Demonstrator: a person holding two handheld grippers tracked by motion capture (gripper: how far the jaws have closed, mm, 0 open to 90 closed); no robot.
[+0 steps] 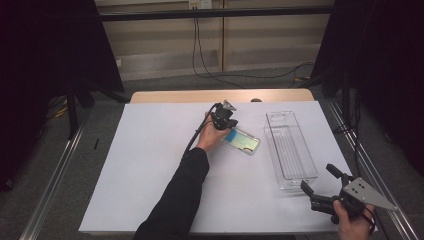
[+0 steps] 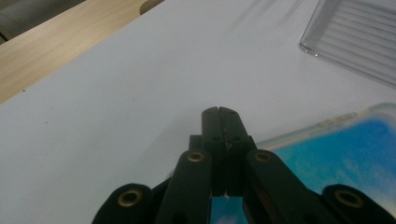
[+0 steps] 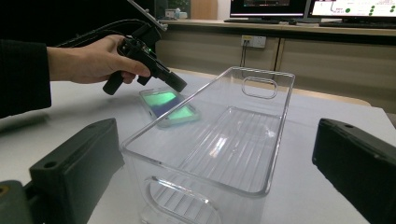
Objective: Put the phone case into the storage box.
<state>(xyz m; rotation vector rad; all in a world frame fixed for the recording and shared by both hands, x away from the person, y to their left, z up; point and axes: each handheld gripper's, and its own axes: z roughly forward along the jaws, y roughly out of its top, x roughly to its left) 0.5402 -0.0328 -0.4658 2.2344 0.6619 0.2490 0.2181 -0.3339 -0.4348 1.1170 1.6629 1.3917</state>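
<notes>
A phone in a clear case, its screen glowing blue-green, lies flat on the white table cover near the middle. My left gripper sits right at the phone's far-left end, jaws pressed together with nothing between them; the phone lies just under and to the right of the tips. I cannot tell whether they touch. My right gripper is wide open at the front right, facing the near end of a clear plastic bin. The right gripper view looks through the bin to the phone and left gripper.
The long clear bin stands empty to the right of the phone, with a handle cut-out at each end. A strip of bare wooden tabletop runs along the back. Metal rails flank the table, and cables lie on the floor behind.
</notes>
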